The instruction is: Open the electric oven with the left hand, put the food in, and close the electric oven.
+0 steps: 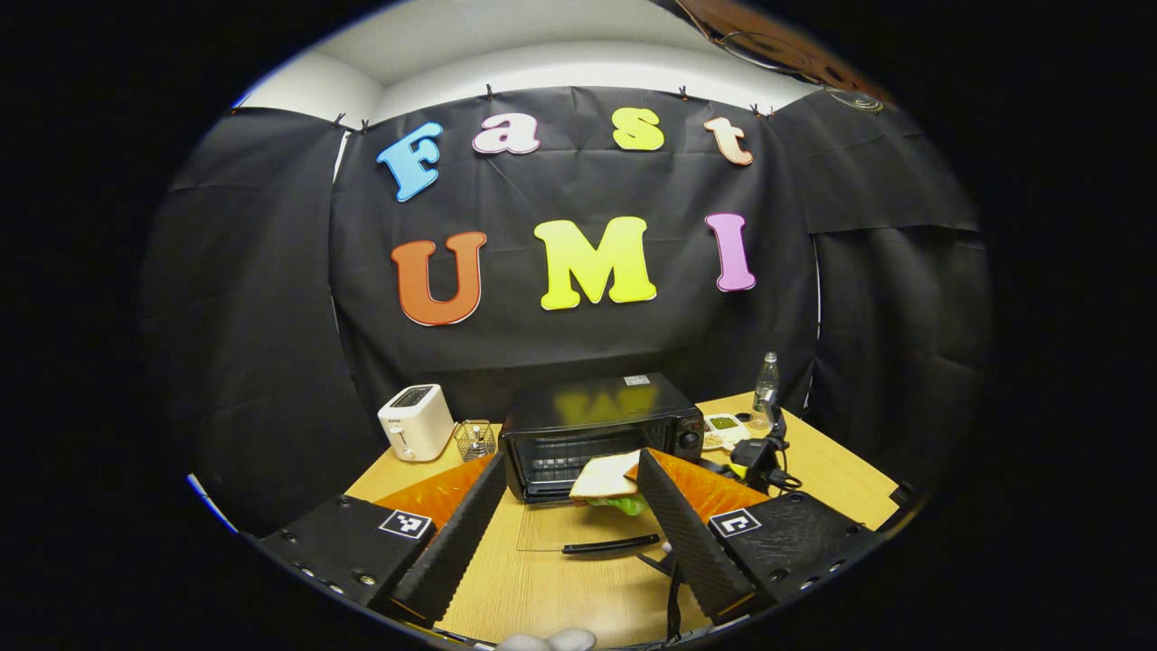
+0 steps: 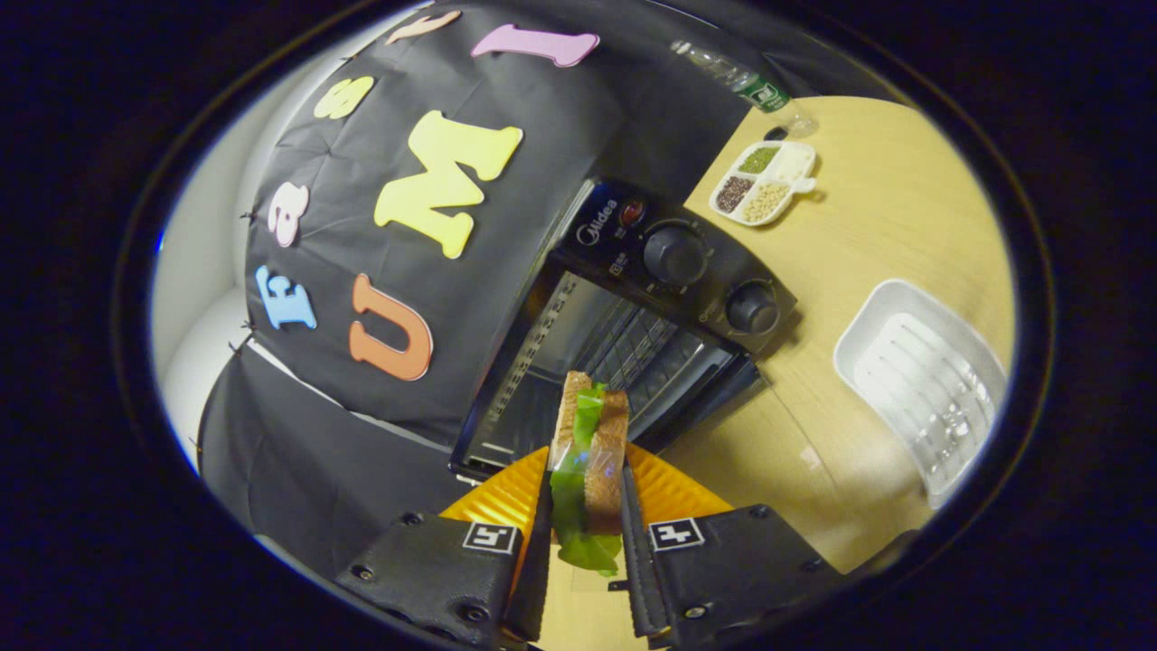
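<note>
So, sandwich [image 2: 592,452] clamped edge-on between right gripper [image 2: 587,533] fingers, lettuce hanging out, right in front of oven [image 2: 633,307] mouth. Oven door [image 1: 578,529] dropped flat on table [image 2: 868,226]. Left gripper [image 1: 560,515] spread wide, holding nothing, above door.

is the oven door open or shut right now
Open: the oven door lies folded down flat on the table, and the rack inside is exposed.
</note>
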A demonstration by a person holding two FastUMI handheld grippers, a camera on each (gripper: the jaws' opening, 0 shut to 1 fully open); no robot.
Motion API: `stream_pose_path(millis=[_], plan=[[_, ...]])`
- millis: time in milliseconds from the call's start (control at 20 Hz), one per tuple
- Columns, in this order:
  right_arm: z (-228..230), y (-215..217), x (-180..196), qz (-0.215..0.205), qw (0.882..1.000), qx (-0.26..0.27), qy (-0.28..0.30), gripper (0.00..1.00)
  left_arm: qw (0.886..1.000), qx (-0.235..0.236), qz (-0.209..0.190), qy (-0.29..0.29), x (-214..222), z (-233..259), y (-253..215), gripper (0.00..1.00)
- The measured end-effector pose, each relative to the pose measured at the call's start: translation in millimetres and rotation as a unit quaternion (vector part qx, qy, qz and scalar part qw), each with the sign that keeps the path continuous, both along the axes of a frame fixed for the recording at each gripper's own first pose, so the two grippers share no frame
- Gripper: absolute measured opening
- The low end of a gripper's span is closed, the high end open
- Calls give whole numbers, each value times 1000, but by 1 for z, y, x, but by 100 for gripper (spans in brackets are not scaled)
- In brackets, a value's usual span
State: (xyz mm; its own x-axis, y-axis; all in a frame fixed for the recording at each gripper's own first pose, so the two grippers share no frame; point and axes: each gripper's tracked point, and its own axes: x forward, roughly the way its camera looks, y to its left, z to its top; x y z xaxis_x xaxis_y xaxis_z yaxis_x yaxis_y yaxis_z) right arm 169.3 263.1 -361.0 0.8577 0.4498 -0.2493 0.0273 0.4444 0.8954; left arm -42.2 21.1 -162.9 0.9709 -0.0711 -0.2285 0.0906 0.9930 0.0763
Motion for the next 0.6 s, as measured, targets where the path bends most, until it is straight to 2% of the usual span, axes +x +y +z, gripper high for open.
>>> stream_pose_path(millis=[50,150,300,350,600], plan=[[-2,6,10,-5,1000,2,-3,36,1000,-1,2,1,2,-2,3,96],[-6,15,27,-8,1000,-6,-6,39,1000,0,4,9,3,-10,6,96],[-12,25,51,-14,1000,-9,-6,36,1000,0,8,14,10,-14,13,96],[-14,29,57,-15,1000,-13,-5,39,1000,-2,9,17,12,-18,15,96],[-26,27,77,-16,998,-66,-8,36,999,-10,17,27,22,-26,22,96]])
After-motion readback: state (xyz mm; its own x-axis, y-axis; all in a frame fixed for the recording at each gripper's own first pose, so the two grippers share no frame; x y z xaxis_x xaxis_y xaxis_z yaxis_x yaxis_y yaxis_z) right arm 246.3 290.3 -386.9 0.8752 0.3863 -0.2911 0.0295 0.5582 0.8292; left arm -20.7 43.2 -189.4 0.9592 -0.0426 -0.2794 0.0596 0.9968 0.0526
